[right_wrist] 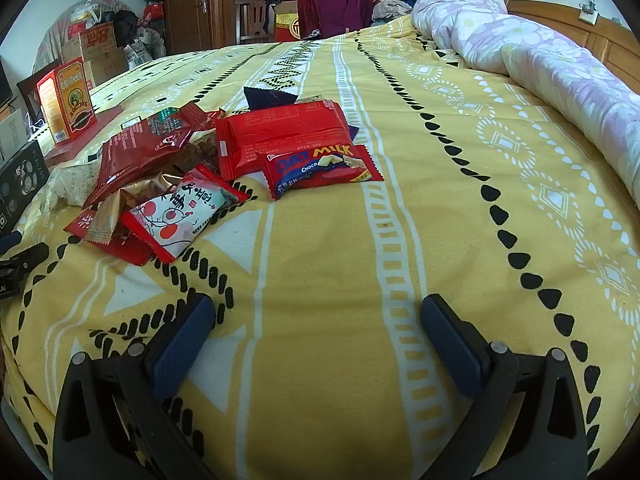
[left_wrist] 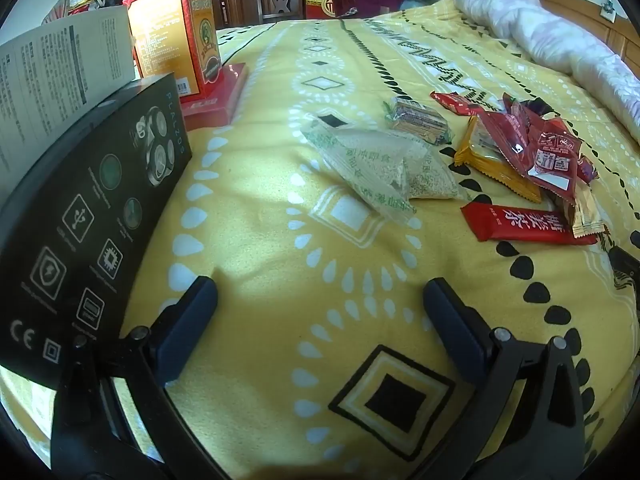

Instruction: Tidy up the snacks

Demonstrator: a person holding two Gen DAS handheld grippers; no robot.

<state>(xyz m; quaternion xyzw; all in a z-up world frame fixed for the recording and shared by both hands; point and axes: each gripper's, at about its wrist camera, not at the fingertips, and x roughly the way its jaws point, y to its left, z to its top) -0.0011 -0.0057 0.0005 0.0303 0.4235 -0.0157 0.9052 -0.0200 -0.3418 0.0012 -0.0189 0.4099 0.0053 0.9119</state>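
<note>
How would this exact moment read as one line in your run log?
left gripper: open, empty | right gripper: open, empty | snack packets: loose pile on bedspread, untouched | step: sorting not begun

- I'm holding the right gripper (right_wrist: 318, 312) wide, empty, over the yellow bedspread (right_wrist: 440, 208).
- Snack packets (right_wrist: 224, 160) are lying heaped at ten o'clock.
- A rolled quilt (right_wrist: 540, 52) is lying at two o'clock.

Readable print on the bedspread's boxes and wrappers

The flat black cardboard box (left_wrist: 92, 216) at the bed's left edge carries "PLALZ03"-like lettering, a USB symbol and a "CE" mark. The small red-and-blue foil snack packet (right_wrist: 320, 168), mid-bed, reads "OAT MILK" and "CHOCO". The long red snack bar wrapper (left_wrist: 528, 222) bears large white Chinese characters.
</note>
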